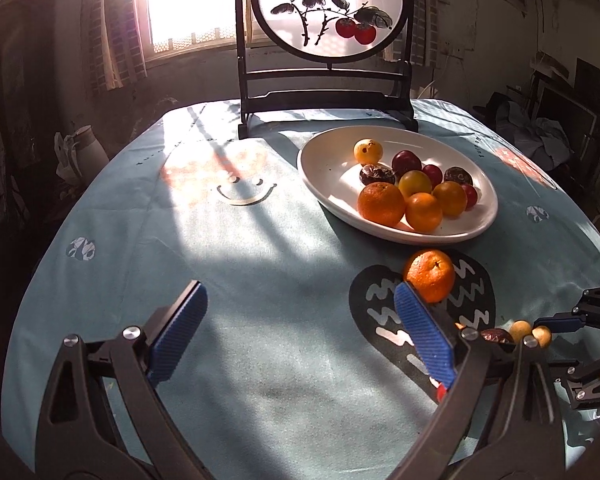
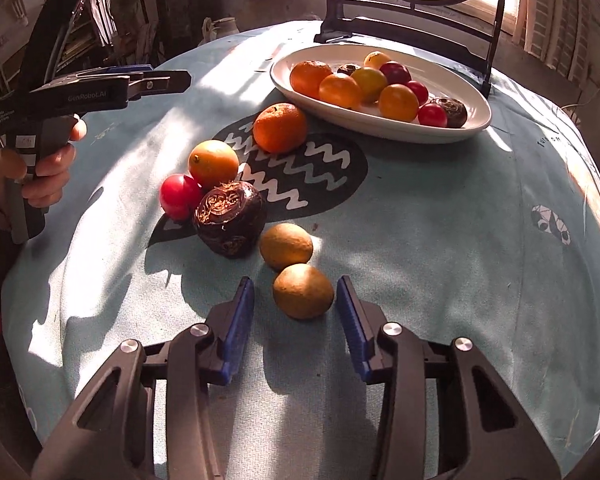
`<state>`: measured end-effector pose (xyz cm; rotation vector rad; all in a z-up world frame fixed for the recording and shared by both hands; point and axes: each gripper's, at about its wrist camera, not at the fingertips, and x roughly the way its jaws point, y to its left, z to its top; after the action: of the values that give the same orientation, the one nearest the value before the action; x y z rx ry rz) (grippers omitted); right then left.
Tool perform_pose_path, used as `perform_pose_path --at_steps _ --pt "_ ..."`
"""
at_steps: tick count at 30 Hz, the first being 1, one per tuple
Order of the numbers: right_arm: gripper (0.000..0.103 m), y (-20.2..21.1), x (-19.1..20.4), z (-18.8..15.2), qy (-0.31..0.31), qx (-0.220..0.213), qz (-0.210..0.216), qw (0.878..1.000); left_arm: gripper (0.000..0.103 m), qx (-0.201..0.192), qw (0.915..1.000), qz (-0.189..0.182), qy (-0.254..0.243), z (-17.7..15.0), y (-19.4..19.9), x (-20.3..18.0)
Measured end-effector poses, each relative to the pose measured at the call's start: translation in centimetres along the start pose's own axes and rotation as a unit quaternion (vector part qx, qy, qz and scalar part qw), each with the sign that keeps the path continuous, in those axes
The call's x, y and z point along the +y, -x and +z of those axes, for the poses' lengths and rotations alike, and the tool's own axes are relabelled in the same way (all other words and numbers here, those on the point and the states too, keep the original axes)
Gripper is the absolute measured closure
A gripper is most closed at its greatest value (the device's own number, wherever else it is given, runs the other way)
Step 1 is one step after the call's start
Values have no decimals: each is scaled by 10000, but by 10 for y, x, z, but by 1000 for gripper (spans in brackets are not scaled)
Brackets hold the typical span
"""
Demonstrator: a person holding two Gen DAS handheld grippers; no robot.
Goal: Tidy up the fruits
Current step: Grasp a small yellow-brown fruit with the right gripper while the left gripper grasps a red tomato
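Observation:
A white oval plate (image 1: 320, 160) (image 2: 476, 120) holds several oranges, tomatoes and dark fruits. Loose on the cloth lie a mandarin (image 1: 430, 276) (image 2: 280, 128), a yellow orange (image 2: 214, 164), a red tomato (image 2: 178, 196), a dark carved fruit (image 2: 230, 220) and two brown-yellow fruits (image 2: 286, 246) (image 2: 303, 291). My right gripper (image 2: 296, 292) is open, its pads on either side of the nearer brown-yellow fruit, apart from it. My left gripper (image 1: 300, 296) is open and empty over bare cloth, left of the mandarin; it also shows in the right wrist view (image 2: 156, 80).
A dark wooden stand with a round painted screen (image 1: 328, 8) stands at the table's far edge behind the plate. The blue-green tablecloth (image 1: 220, 240) covers a round table. A white jug (image 1: 86, 148) sits beyond the left edge.

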<state>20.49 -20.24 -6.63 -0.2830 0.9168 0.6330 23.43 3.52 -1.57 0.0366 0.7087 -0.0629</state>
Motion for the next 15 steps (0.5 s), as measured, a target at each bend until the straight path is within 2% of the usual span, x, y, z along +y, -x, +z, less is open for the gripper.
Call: perform_pose_path --at_steps 4,8,12,15 --pt "60 1 0 0 -4 -16 -18 10000 7 26 10000 19 -10 0 -2 0" --pt "72 1 -4 -1 -68 -30 -96 9999 7 35 10000 26 -5 -1 -2 0" --pt "74 4 -14 1 -326 -95 33 9994 7 71 10000 -6 1 -1 -2 0" --pt "74 13 -33 4 -853 -375 150 9955 7 253 9985 -494 31 -2 -1 1"
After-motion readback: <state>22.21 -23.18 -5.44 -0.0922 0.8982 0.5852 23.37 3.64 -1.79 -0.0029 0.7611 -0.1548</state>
